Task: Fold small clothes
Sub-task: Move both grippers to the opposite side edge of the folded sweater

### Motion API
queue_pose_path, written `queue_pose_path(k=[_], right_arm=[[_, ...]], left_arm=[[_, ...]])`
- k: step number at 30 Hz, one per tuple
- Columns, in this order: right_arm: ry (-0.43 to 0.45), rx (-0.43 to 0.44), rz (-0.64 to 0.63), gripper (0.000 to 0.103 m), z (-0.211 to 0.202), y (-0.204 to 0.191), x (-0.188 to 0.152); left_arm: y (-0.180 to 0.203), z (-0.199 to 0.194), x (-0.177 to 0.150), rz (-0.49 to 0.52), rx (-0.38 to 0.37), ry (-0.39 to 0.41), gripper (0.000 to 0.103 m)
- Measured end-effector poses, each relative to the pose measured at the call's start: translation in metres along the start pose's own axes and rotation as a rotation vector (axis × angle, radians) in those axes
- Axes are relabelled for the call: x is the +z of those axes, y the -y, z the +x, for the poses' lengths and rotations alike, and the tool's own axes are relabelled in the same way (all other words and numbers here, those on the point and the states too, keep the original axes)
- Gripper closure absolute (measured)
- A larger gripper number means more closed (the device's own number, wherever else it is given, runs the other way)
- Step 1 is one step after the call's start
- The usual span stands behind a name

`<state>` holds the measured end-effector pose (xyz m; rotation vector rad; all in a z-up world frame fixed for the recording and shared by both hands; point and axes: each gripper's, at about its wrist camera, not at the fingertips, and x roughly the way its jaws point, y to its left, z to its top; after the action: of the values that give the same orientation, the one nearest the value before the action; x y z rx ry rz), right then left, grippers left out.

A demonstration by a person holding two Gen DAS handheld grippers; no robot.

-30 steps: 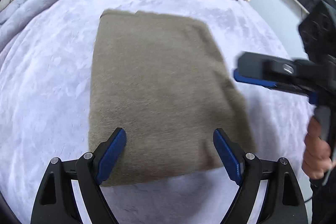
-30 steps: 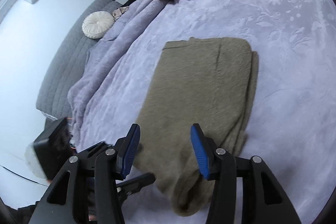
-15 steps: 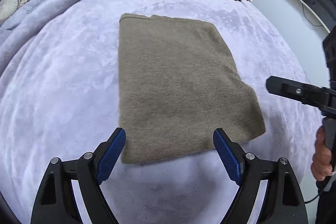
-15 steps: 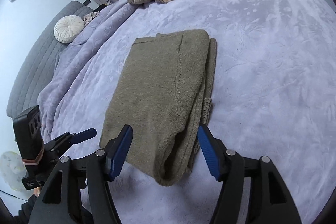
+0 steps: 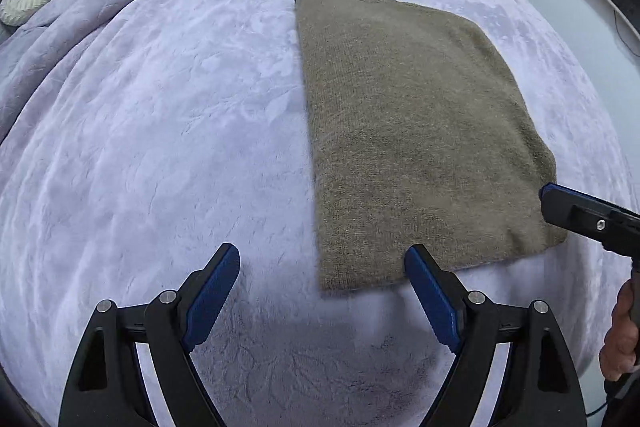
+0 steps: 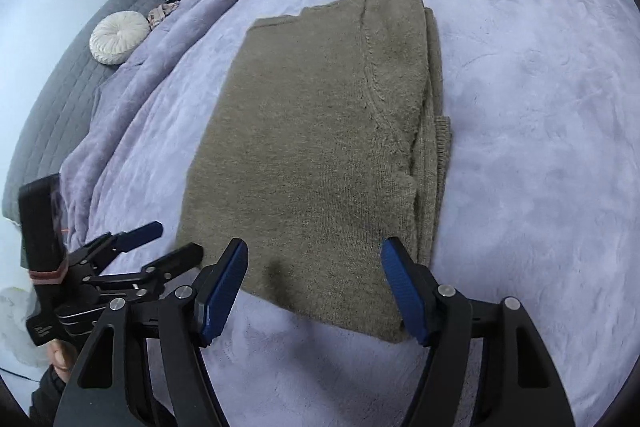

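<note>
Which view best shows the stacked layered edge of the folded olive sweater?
The right wrist view: the olive sweater shows its seam and the layers stepped along its right side. The left wrist view shows only the flat top face, with those layers hidden.

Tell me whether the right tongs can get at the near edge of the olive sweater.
Probably yes: the right tongs are open just above the folded olive sweater, nothing lying between them.

Left gripper, right gripper: black angular frames, silver round screws at the pivots, ribbed blue finger pads. Bare-skinned hand on a black handle, thin black cable below
</note>
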<state>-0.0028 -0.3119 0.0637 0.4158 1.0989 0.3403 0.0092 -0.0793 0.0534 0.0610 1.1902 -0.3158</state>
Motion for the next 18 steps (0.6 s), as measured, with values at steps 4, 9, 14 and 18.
queue_pose_path(k=[4, 9, 14, 18], right_arm=[[0.036, 0.128, 0.042, 0.03, -0.013, -0.002, 0.021], [-0.039, 0.298, 0.158, 0.03, 0.022, 0.022, 0.054], [-0.016, 0.473, 0.341, 0.03, 0.053, 0.073, 0.086], [0.027, 0.515, 0.419, 0.03, 0.069, 0.102, 0.114]], left_arm=[[0.009, -0.002, 0.011, 0.025, -0.013, 0.017, 0.017], [0.003, 0.019, 0.032, -0.056, -0.114, -0.039, 0.017], [0.002, 0.038, 0.06, -0.115, -0.253, -0.077, 0.017], [0.003, 0.063, 0.087, -0.114, -0.247, -0.107, 0.01]])
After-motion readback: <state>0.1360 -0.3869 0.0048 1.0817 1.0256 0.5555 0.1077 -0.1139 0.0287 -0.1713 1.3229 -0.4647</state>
